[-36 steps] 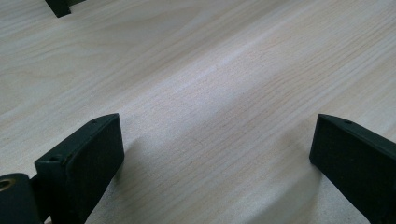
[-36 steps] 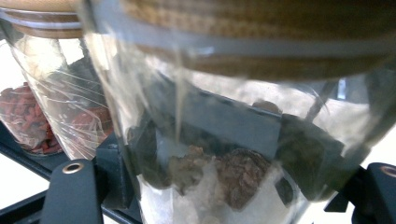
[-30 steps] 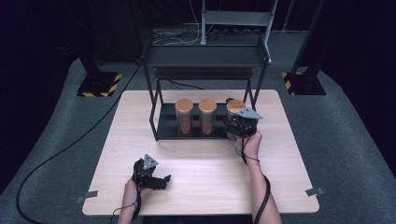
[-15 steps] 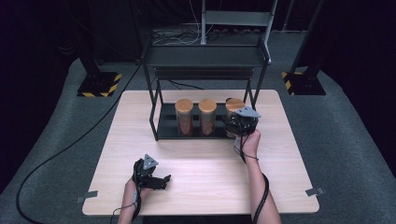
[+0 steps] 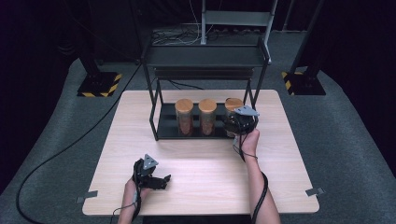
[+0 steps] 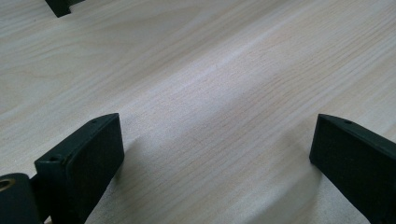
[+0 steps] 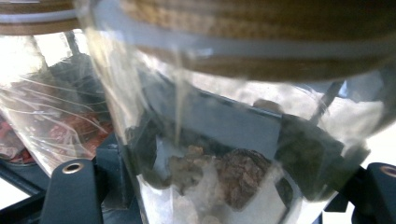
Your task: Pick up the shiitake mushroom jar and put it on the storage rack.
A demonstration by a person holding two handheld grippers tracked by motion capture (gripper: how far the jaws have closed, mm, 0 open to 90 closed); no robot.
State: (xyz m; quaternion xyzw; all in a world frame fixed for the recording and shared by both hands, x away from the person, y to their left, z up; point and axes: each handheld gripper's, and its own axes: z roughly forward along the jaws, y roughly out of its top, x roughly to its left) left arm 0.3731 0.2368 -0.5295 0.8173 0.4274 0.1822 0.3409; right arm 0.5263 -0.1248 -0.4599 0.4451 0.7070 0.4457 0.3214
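Right hand-held gripper (image 5: 239,122) clamped on rightmost cork-lidded glass jar (image 7: 243,140) at the rack (image 5: 161,130), unmoved; left hand-held gripper (image 5: 156,179) open, empty, over tabletop (image 5: 210,163); lift pending.

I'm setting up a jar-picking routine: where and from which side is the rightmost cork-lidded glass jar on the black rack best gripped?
Grip the rightmost cork-lidded glass jar across its round glass body below the lid, coming level from the table's near side, as the right gripper has it. The black rack's upper shelf blocks a top approach.
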